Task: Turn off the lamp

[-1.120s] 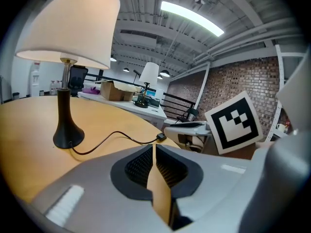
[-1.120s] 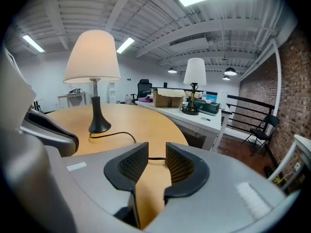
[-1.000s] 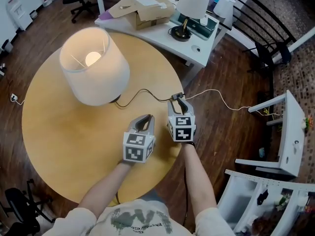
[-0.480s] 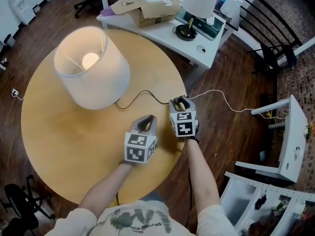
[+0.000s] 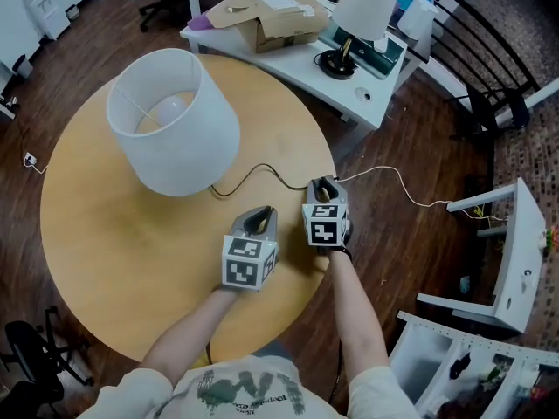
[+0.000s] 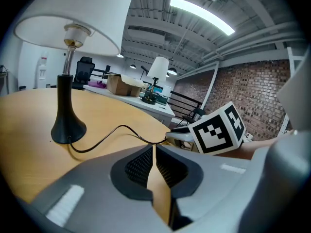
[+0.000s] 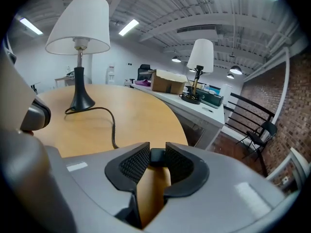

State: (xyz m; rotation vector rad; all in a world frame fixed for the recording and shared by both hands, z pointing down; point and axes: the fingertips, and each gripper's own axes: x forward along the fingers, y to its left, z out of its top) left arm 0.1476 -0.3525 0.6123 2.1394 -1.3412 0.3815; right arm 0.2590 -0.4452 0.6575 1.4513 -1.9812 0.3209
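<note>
The right gripper (image 5: 321, 184) is closing its jaws on the black switch (image 7: 156, 155). The left gripper (image 5: 257, 217) is closed and empty. The lamp (image 5: 175, 138) at ten o'clock is dark.

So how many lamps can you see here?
2: a big white-shaded lamp on the round wooden table, and a smaller white-shaded one on the white desk beyond. A pale shape beside it may be a third.
</note>
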